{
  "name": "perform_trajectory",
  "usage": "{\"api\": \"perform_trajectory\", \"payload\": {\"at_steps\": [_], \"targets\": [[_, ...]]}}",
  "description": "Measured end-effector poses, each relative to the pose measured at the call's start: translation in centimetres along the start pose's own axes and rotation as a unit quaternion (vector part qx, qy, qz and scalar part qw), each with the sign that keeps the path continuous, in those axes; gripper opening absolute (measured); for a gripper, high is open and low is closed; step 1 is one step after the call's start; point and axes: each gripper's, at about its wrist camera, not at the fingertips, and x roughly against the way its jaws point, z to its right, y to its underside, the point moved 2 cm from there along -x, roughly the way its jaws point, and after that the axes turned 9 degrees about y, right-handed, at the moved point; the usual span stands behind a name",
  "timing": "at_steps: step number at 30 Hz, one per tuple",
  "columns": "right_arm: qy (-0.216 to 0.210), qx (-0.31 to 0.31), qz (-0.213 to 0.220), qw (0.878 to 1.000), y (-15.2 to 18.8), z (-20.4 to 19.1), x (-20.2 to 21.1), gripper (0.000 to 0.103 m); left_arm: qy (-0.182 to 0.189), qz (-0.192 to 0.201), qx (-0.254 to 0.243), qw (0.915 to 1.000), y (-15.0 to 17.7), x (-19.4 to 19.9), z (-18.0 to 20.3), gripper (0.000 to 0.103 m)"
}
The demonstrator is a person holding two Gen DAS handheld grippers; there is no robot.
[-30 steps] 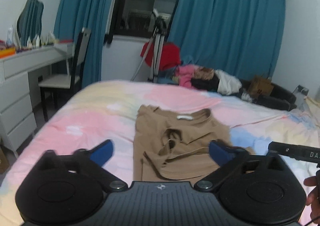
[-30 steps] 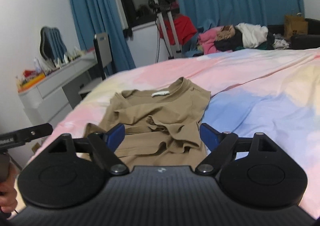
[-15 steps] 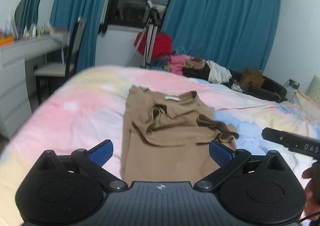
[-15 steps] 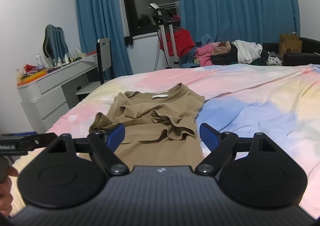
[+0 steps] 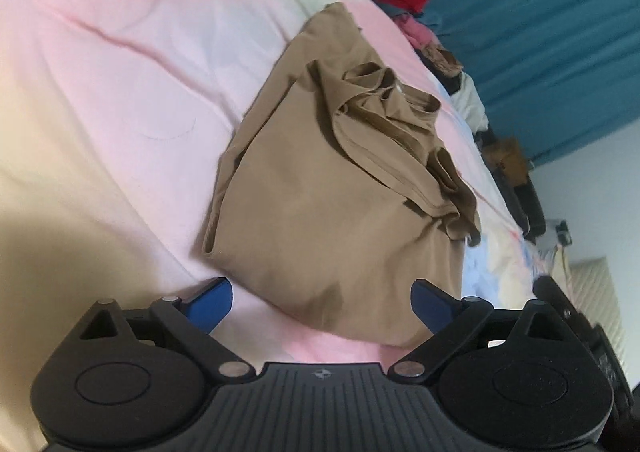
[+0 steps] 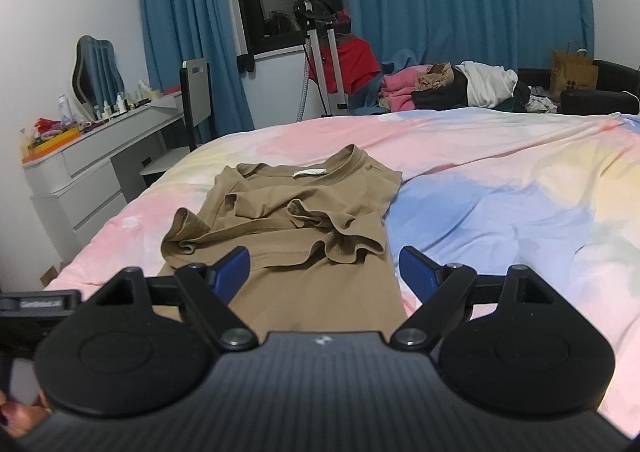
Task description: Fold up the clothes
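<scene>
Tan shirt (image 6: 304, 220) on pastel tie-dye bedspread (image 6: 500, 188).

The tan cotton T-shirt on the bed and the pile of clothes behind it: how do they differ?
The tan cotton T-shirt is one garment, spread flat, sleeves folded inward; the pile of clothes is many garments, heaped and crumpled. The T-shirt is one colour; the pile mixes pink, white and black. Both are unfolded laundry.

bed (image 6: 500, 180) | blue curtains (image 6: 460, 0) | white dresser (image 6: 80, 180) | mirror (image 6: 96, 72) | chair (image 6: 194, 92)
</scene>
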Motion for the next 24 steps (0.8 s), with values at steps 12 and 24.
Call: {"api": "perform_trajectory", "payload": {"at_steps": [12, 24], "targets": [[-0.005, -0.001, -0.016, 1.0, 0.4, -0.7, -0.9, 0.083, -0.028, 0.04, 0.0, 0.9988, -1.5, -2.4, -0.6, 0.042], [-0.139, -0.199, -0.151, 0.958, 2.8, -0.5, -2.3, 0.083, 0.025, 0.102, -0.03, 0.994, -1.8, 0.5, 1.3, 0.012]]}}
